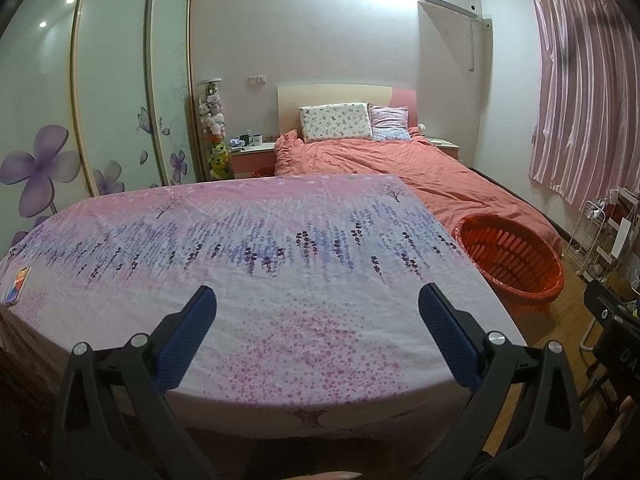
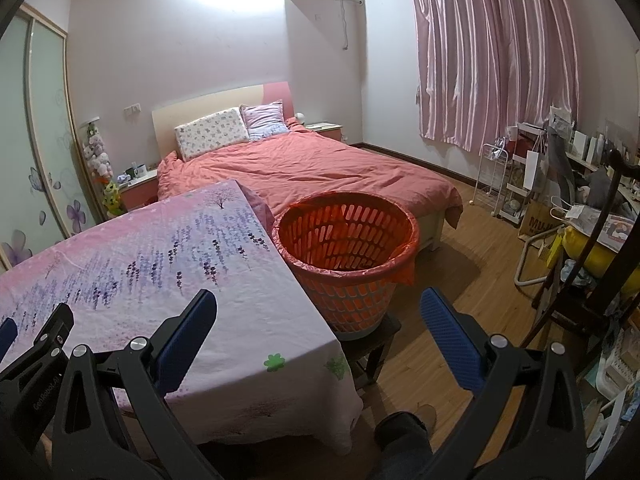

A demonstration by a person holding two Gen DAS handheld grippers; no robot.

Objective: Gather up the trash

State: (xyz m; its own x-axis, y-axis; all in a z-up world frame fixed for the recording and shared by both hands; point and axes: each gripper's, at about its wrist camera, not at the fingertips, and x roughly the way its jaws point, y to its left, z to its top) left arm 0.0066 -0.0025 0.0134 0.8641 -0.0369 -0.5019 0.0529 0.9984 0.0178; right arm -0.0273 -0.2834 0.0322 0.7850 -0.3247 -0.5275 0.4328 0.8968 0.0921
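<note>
No trash shows on the table [image 1: 280, 320]; both the left gripper [image 1: 316, 300] and right gripper [image 2: 318, 304] hang apart and empty, the bin [image 2: 348, 240] stands at the table's right edge, so collection appears finished or unstarted.

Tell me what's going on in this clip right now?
A person holds two handheld grippers over a table covered in a pink and purple floral cloth. The left gripper and the right gripper are both open and hold nothing. An orange slotted plastic basket lined with a red bag stands on a dark stool beside the table's right edge. No trash is visible on the cloth; only a smartphone lies near its left edge. Nothing is being picked up at this moment.
</note>
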